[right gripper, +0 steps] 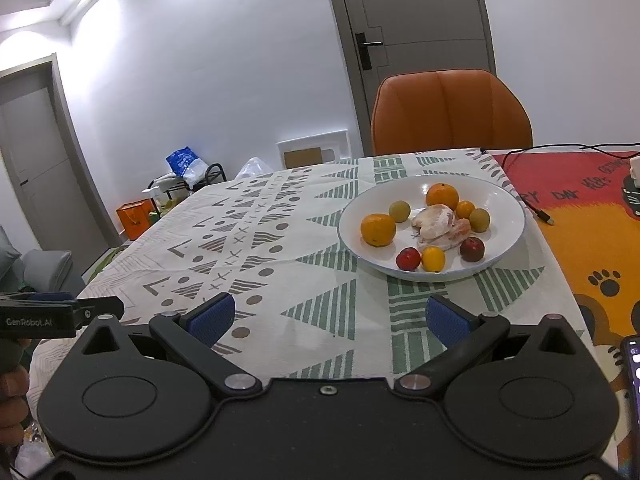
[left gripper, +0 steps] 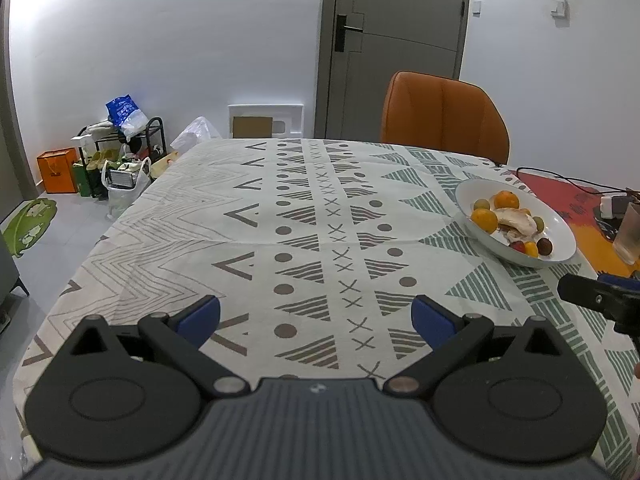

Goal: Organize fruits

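Note:
A white plate (right gripper: pixel 508 216) on the patterned tablecloth holds fruit: two oranges (right gripper: pixel 378 229), small green, red and yellow fruits, and a peeled pale fruit (right gripper: pixel 434 222) in the middle. The plate also shows in the left wrist view (left gripper: pixel 560 228) at the right. My right gripper (right gripper: pixel 330 318) is open and empty, a short way in front of the plate. My left gripper (left gripper: pixel 316 316) is open and empty over bare tablecloth, left of the plate.
An orange chair (right gripper: pixel 450 112) stands behind the table. A red and orange mat (right gripper: pixel 580 208) with a black cable (right gripper: pixel 536 208) lies right of the plate. A glass (left gripper: pixel 630 236) and a phone (right gripper: pixel 632 376) are at the right edge. Floor clutter sits far left.

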Demonstrator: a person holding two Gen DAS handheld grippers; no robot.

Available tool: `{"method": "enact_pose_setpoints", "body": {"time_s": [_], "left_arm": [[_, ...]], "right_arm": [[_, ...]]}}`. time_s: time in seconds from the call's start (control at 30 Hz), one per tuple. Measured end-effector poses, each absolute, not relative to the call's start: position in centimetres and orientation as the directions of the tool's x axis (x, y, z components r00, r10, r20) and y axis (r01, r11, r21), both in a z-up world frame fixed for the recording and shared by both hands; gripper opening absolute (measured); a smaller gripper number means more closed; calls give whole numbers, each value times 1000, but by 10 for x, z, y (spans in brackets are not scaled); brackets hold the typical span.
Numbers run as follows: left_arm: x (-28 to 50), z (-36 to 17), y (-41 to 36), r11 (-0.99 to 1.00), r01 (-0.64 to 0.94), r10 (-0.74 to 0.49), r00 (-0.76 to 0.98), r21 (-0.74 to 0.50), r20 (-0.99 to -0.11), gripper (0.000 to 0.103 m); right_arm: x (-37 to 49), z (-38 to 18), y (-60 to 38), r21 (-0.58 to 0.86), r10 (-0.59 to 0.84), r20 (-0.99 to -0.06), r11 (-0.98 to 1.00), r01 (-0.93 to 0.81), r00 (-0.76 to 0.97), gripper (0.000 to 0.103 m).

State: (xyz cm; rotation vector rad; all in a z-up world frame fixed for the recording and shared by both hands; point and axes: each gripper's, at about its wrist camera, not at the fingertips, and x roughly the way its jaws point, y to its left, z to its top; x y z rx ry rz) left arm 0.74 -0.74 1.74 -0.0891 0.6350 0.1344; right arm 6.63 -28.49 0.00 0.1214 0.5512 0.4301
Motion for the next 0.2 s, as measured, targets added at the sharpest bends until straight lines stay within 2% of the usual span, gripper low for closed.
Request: {"method": "enact_pose_setpoints", "body": {"time_s": [0.2], "left_arm": [[11,18,-9,988,-152,97,797,-41,-596,101]], "right_arm": [[69,-1,-286,228,423,-484,906,-356,766,103]]}}
